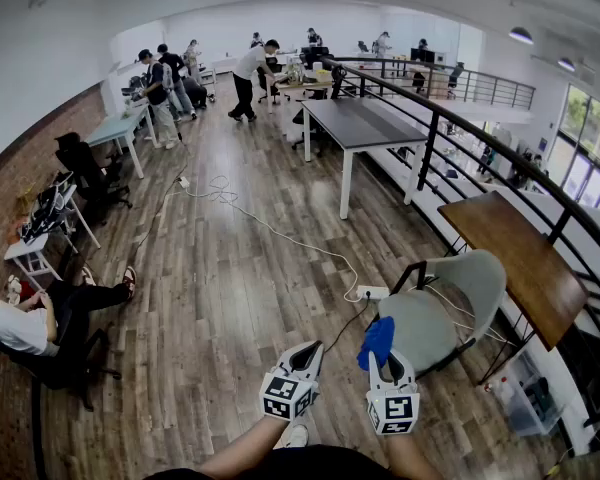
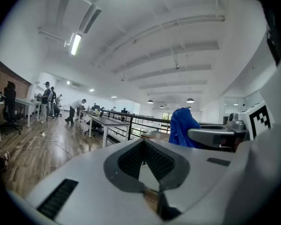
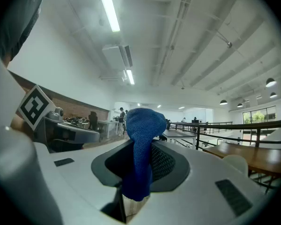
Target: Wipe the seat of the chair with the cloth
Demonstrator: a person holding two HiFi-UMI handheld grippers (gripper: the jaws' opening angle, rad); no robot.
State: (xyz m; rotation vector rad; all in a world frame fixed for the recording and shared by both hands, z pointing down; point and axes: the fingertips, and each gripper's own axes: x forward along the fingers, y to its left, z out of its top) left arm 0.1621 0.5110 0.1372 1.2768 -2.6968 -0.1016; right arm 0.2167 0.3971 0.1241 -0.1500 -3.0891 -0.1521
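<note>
**A:** Where's the cloth at?

**B:** The blue cloth (image 3: 141, 144) is pinched tight in the right gripper (image 1: 383, 360). A wad pokes past the tips, probably so it meets the chair (image 1: 420, 328) seat first. The chair's just ahead, not touched yet.

**A:** Left one?

**B:** The left gripper (image 1: 308, 353) is closed on nothing, just idling alongside.

**A:** Any labels?

**B:** Only the square markers (image 1: 393, 409). Nothing readable, far as I can tell.
</note>
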